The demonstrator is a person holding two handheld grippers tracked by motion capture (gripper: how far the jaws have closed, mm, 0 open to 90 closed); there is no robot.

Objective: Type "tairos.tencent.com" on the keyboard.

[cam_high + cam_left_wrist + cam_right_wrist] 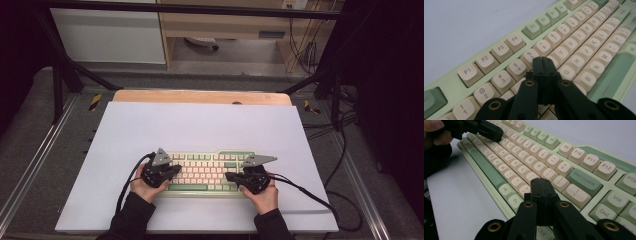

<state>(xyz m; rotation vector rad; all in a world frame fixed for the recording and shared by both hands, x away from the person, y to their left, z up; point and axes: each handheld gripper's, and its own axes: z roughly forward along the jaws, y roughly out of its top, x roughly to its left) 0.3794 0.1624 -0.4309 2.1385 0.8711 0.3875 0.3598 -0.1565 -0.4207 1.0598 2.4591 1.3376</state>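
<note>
A pale green keyboard (207, 156) with cream keys lies on the white board near the person's side. My left gripper (178, 170) hovers over its left half, jaws pressed together with nothing between them; in the left gripper view the closed tips (543, 60) sit above the keys around R and T of the keyboard (579, 32). My right gripper (228, 176) is over the right half, also shut and empty; its tips (540, 181) point near the quote and Enter keys of the keyboard (584, 182). In the right gripper view, the left gripper (496, 136) shows at top left.
The white board (200, 125) covers a wooden table (200, 96). Black cables (305, 192) trail from both grippers across the board. A dark metal frame (60, 75) and floor cables (345, 150) surround the table.
</note>
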